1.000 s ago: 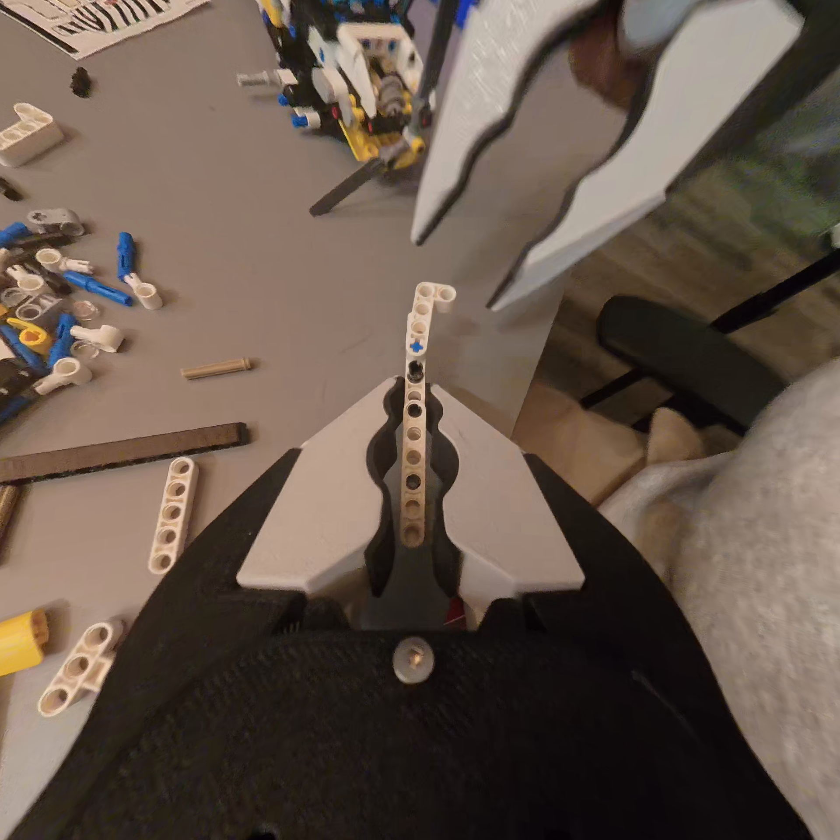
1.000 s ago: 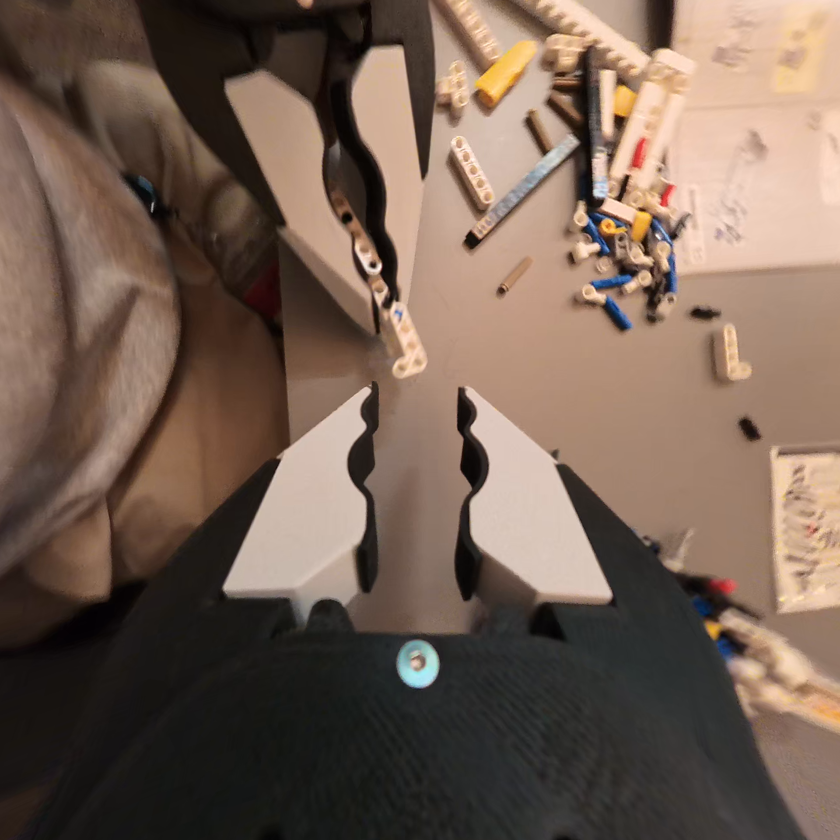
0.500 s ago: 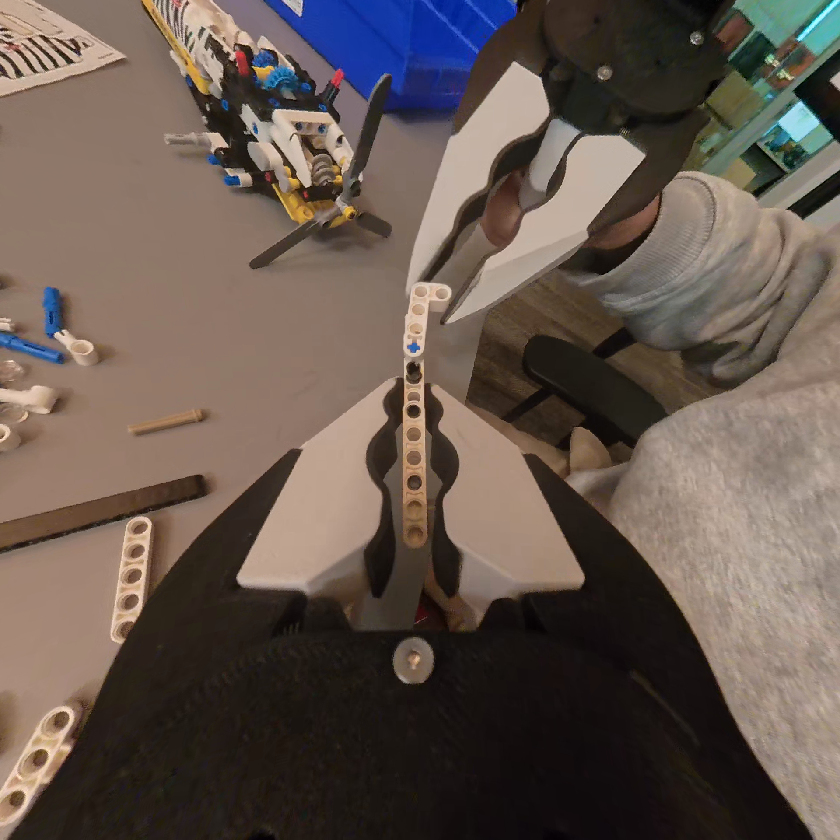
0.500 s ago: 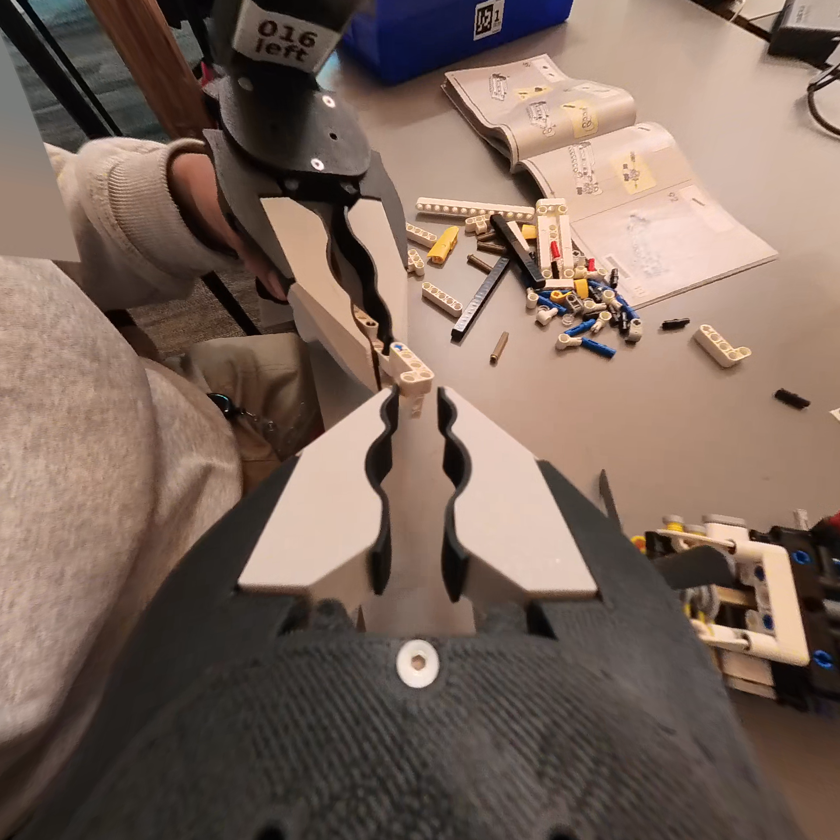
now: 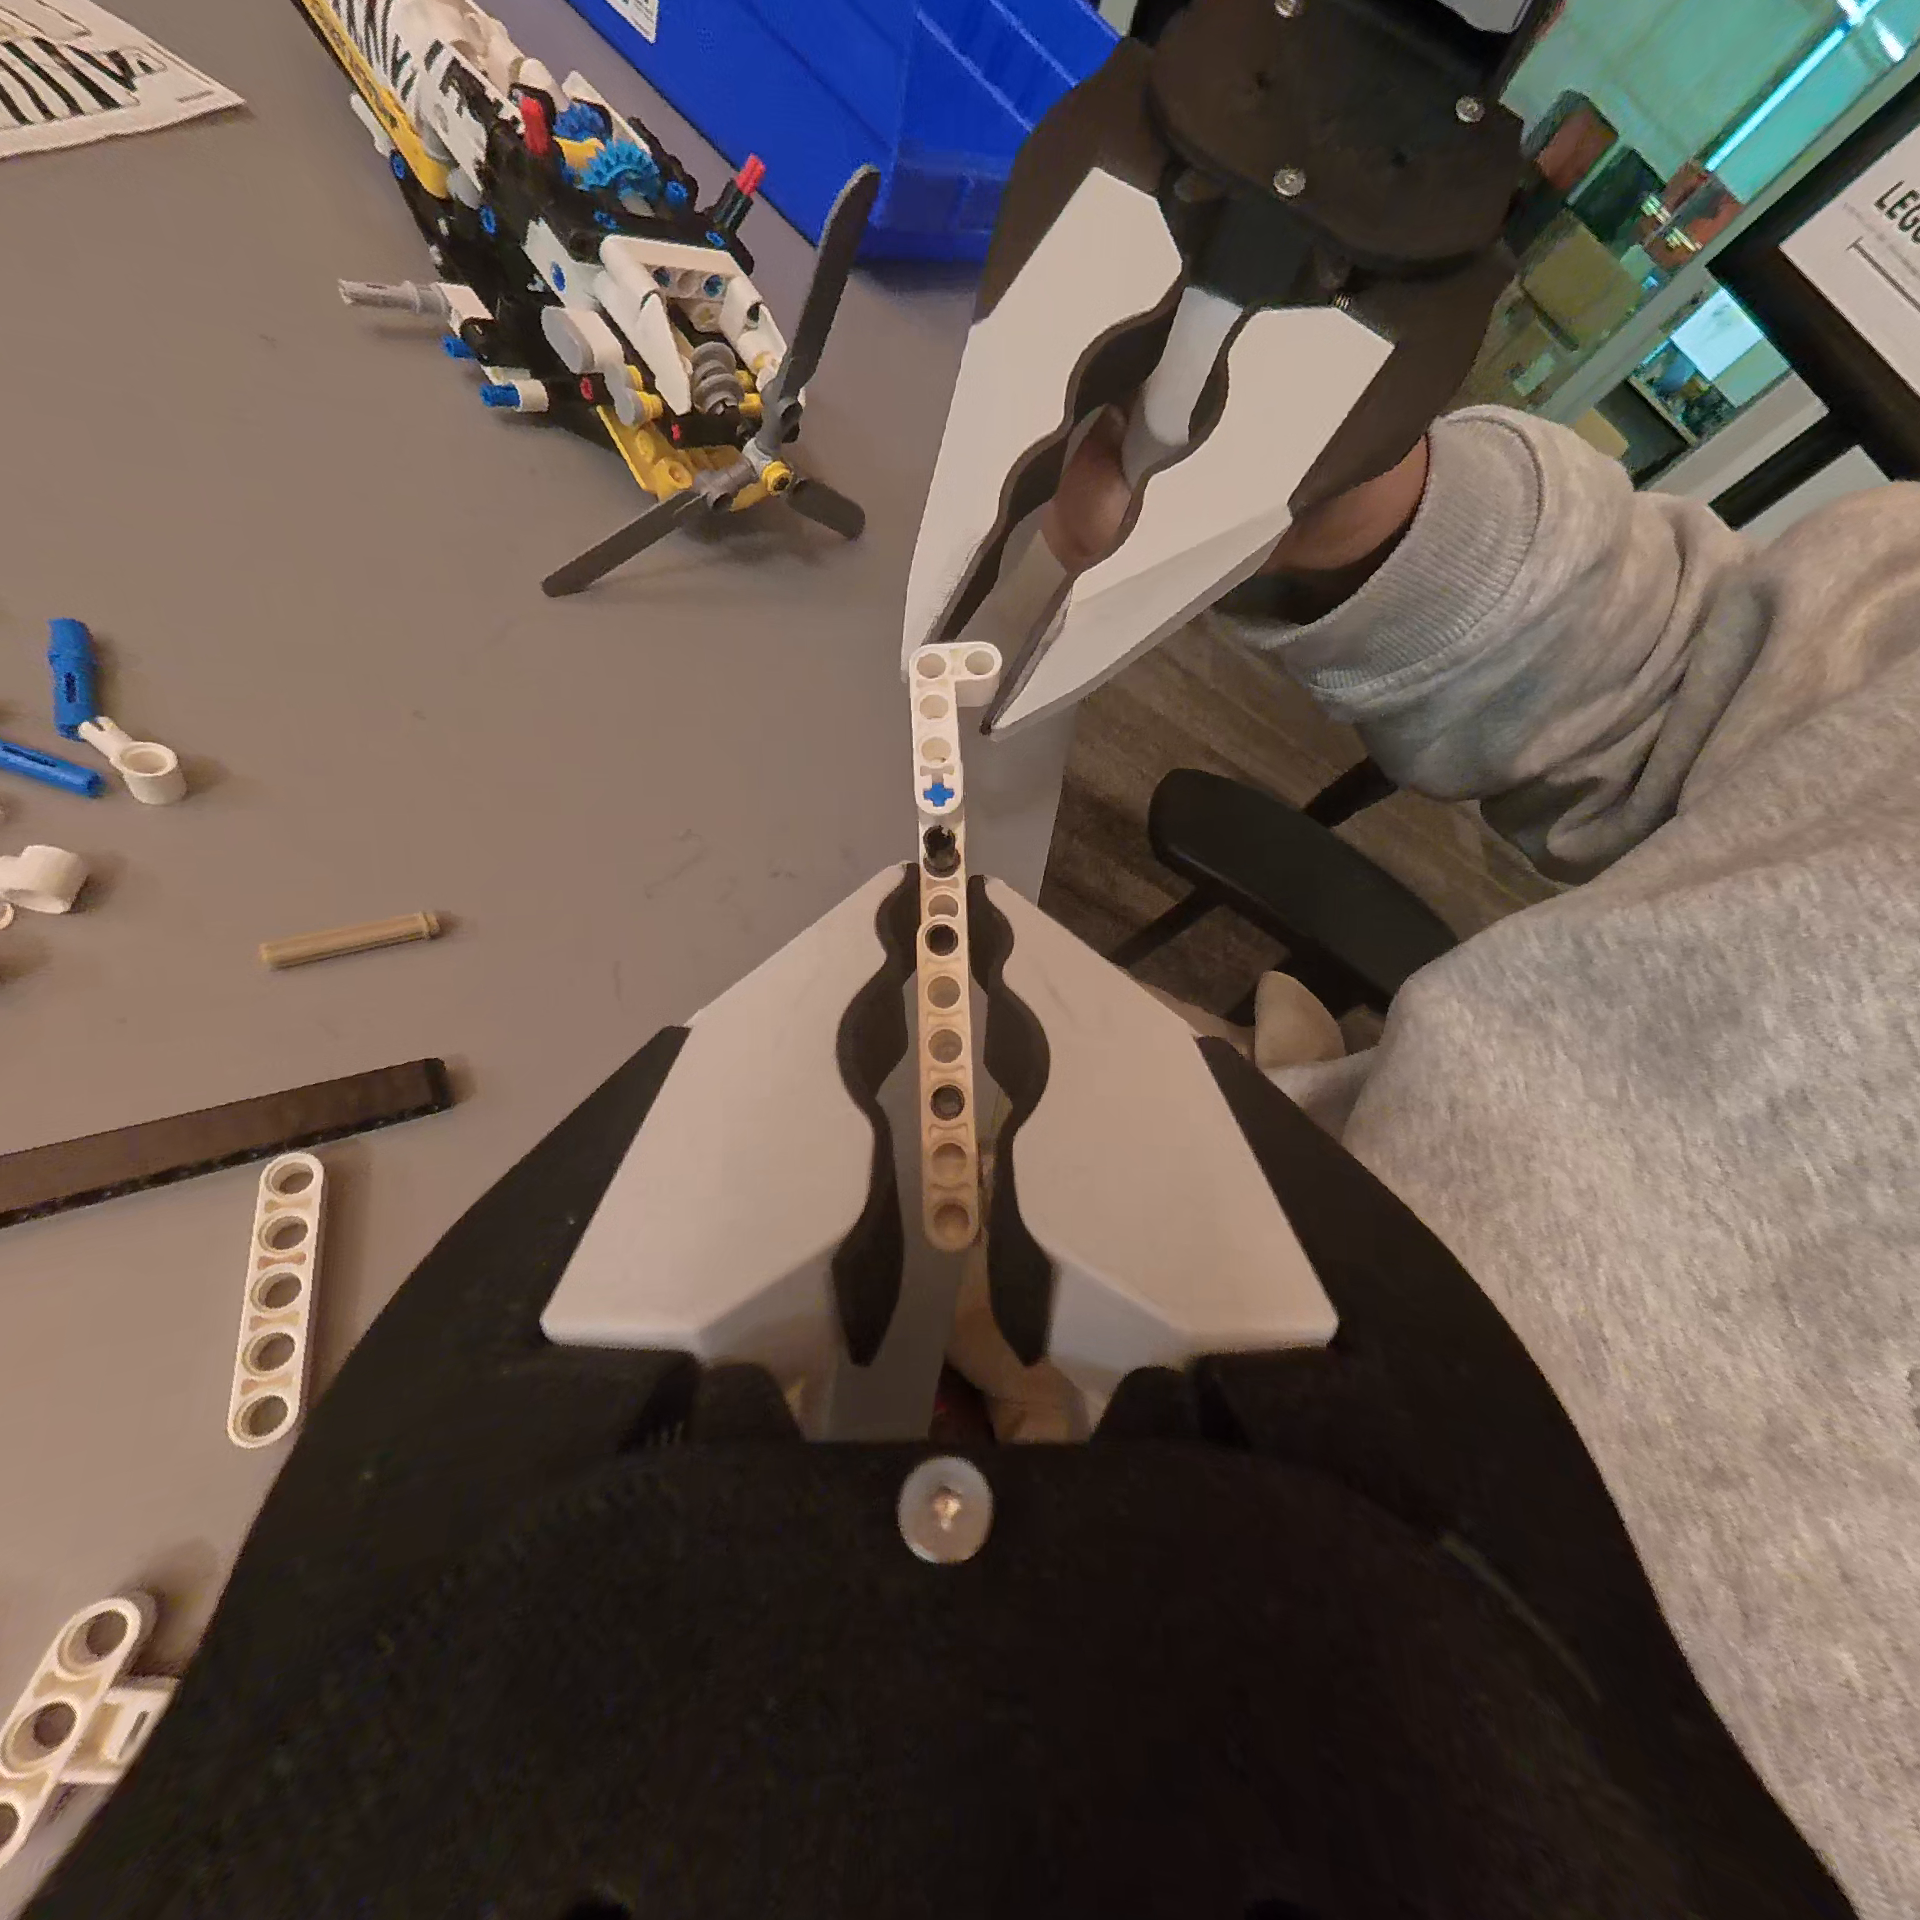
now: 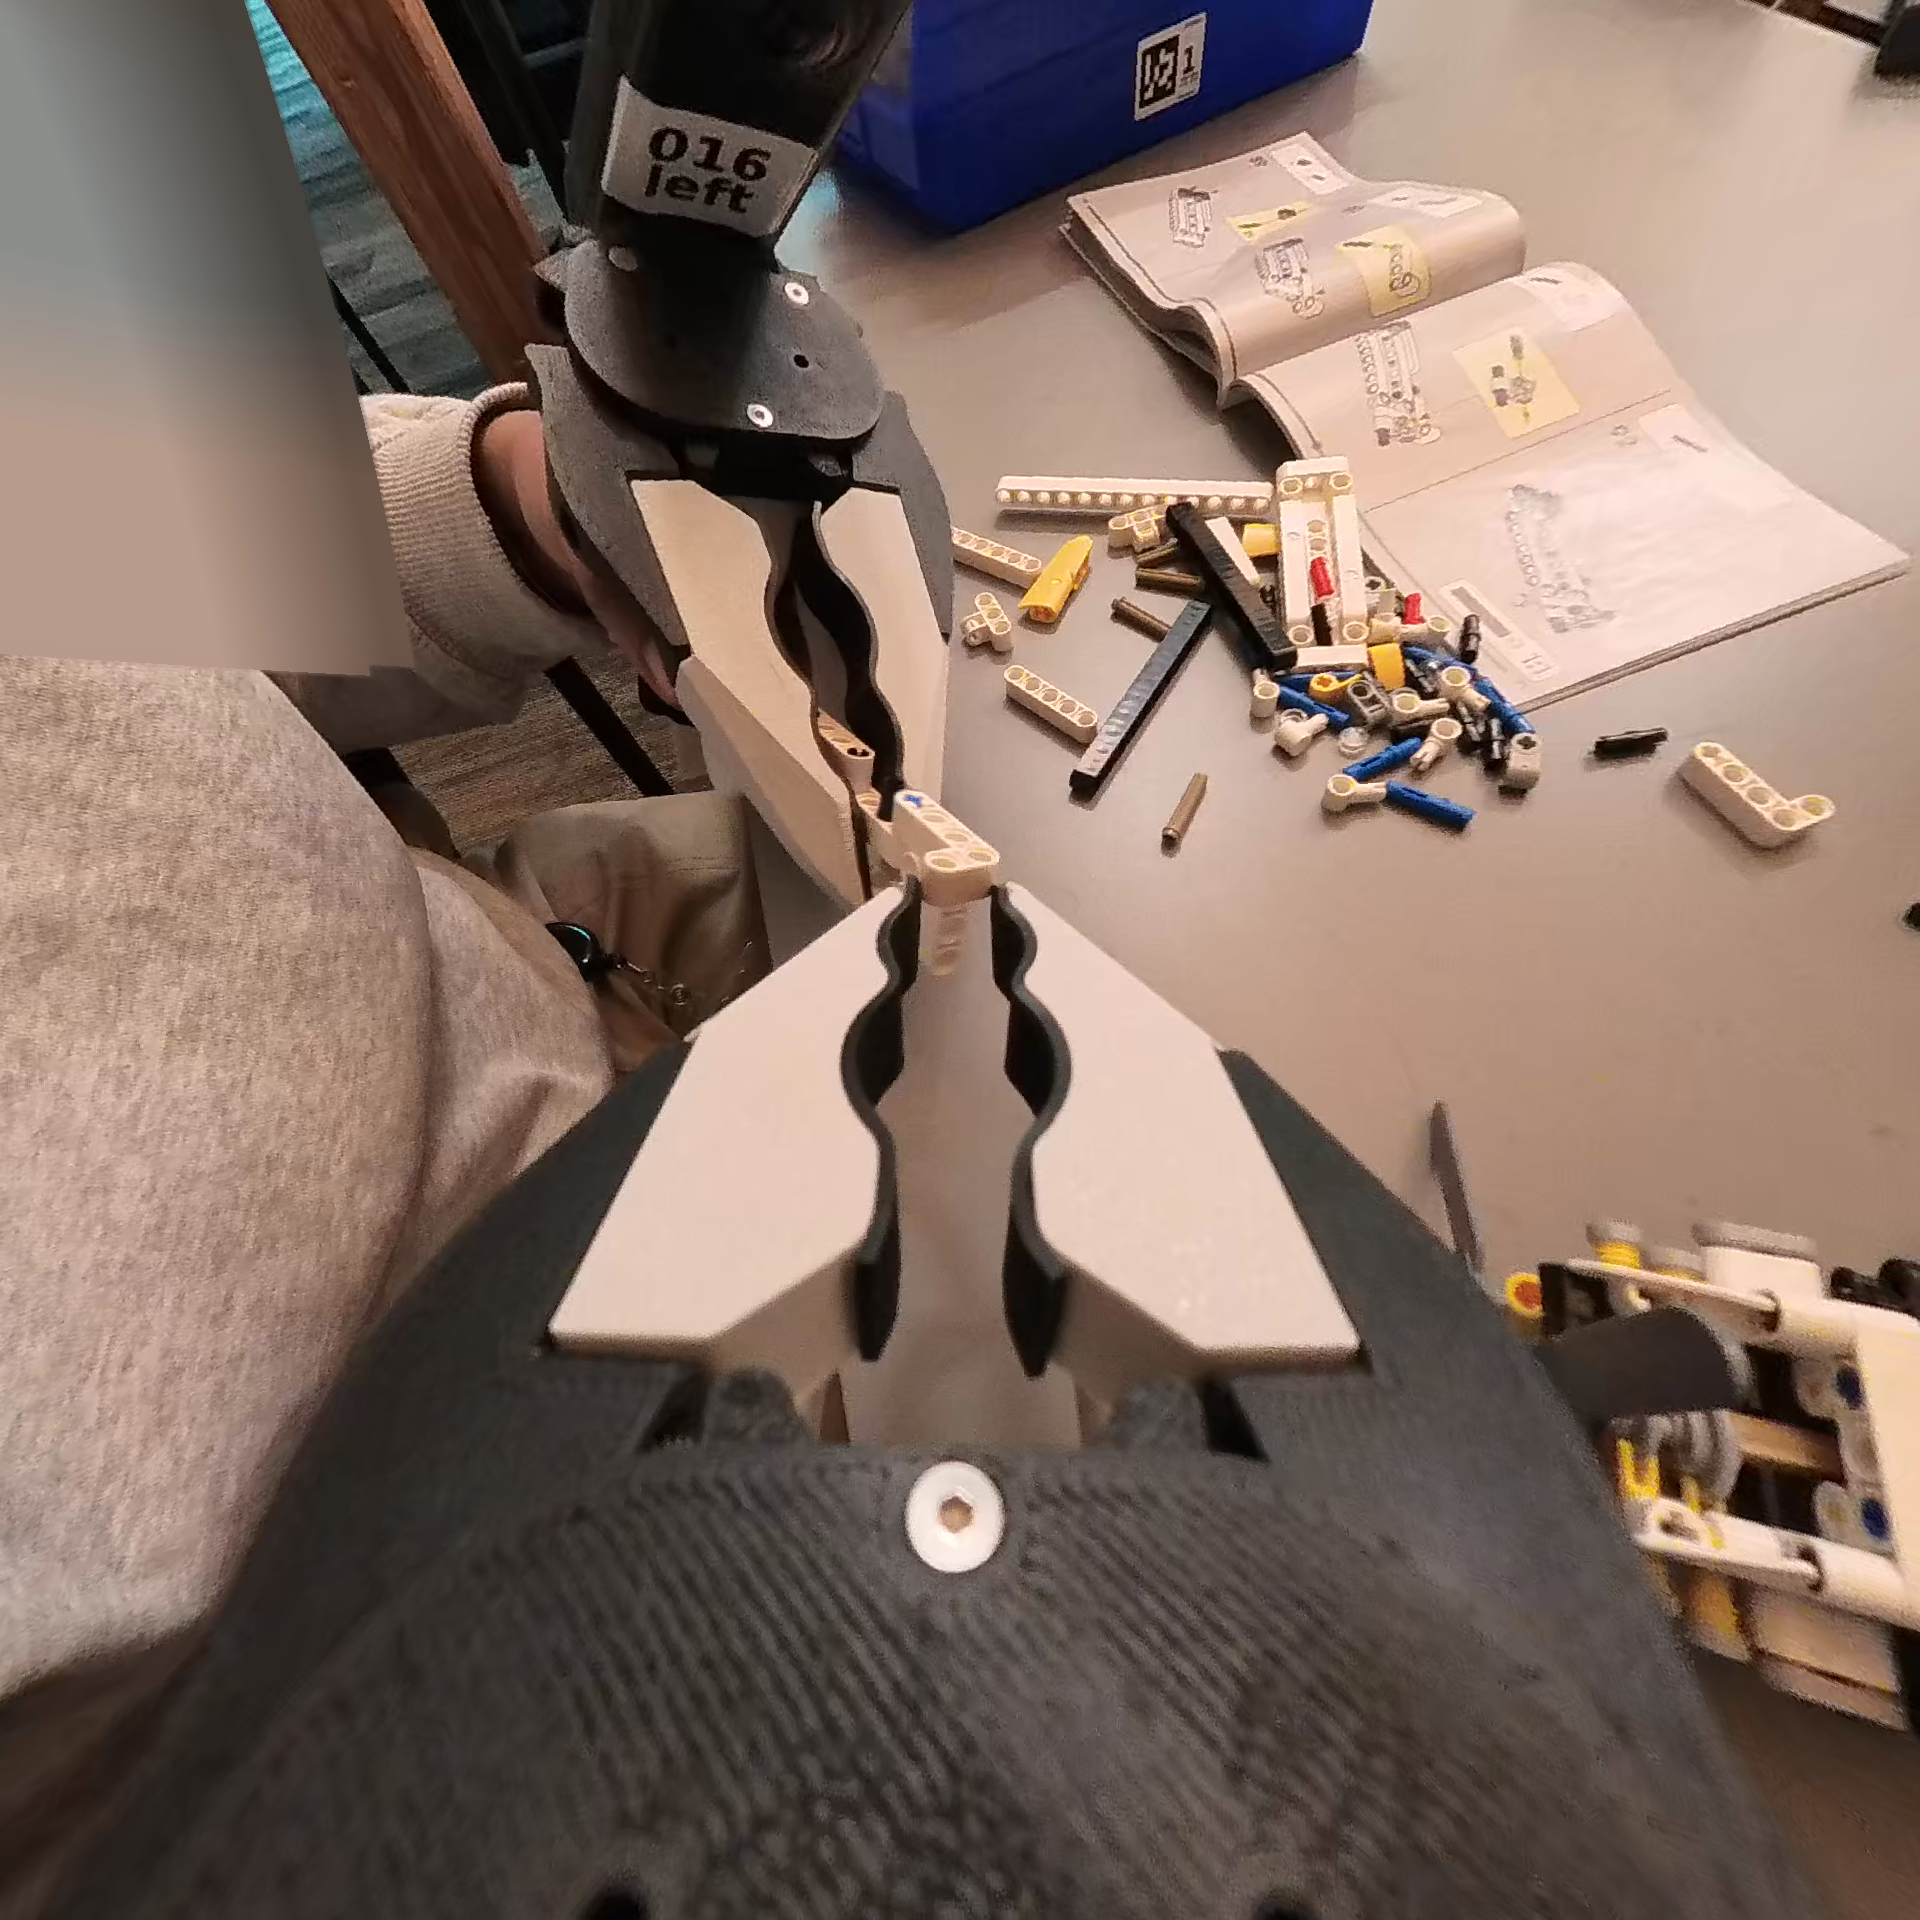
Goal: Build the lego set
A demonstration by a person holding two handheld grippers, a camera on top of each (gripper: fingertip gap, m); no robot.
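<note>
My left gripper (image 5: 940,883) is shut on a long white beam (image 5: 945,1039) and holds it in the air over the table's near edge. A small white L-shaped piece (image 5: 940,717) is pinned to the beam's far end with a blue pin. My right gripper (image 6: 951,904) faces it with its jaws narrowed to a small gap. The L-piece's (image 6: 951,847) short leg sits between the fingertips, with a sliver of space beside it. The right gripper (image 5: 971,691) also shows in the left wrist view. The left gripper (image 6: 883,800) shows in the right wrist view.
A partly built plane model (image 5: 623,312) with a black propeller lies on the grey table (image 5: 520,675) and shows in the right wrist view (image 6: 1766,1455). A pile of loose parts (image 6: 1351,644), an open instruction booklet (image 6: 1507,364) and a blue bin (image 6: 1039,104) lie farther off. Loose beams (image 5: 275,1299) lie at left. Less than 4 cm separates the two grippers' tips.
My right gripper has come up to the beam's far end and narrowed its jaws around the L-piece. Both grippers have tilted up from looking down at the table.
</note>
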